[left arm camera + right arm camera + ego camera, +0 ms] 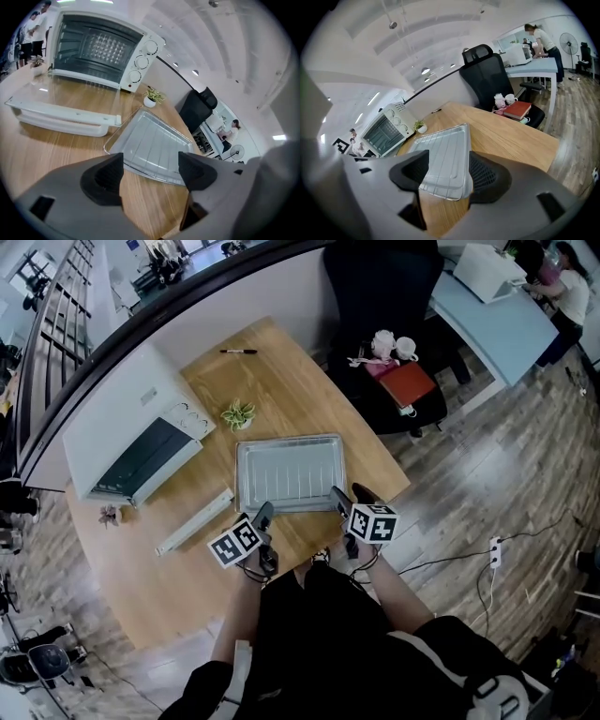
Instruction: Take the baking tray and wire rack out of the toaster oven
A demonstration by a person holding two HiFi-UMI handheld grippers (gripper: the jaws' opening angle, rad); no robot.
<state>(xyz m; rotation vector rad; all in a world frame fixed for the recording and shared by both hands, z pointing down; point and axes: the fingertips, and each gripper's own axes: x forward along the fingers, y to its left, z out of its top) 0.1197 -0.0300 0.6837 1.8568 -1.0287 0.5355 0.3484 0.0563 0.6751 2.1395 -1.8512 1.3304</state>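
1. A wooden table [291, 381] with rounded corners fills the middle of the room.
2. A curved, low white wall [234, 301] with a dark top rim runs along the table's far left side.
3. A black office chair [380, 287] stands just beyond the table at far right, with a red book [405, 382] on its seat.
4. A pale blue desk [506, 329] stands far right.
5. The floor [487, 456] is grey-brown wood plank, and a white power strip [494, 552] lies on it at right.
6. Ceiling lights [425, 71] glow overhead.

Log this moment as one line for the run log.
toaster oven: door open | baking tray with wire rack on it: on table | left tongs: open, empty | right tongs: open, empty
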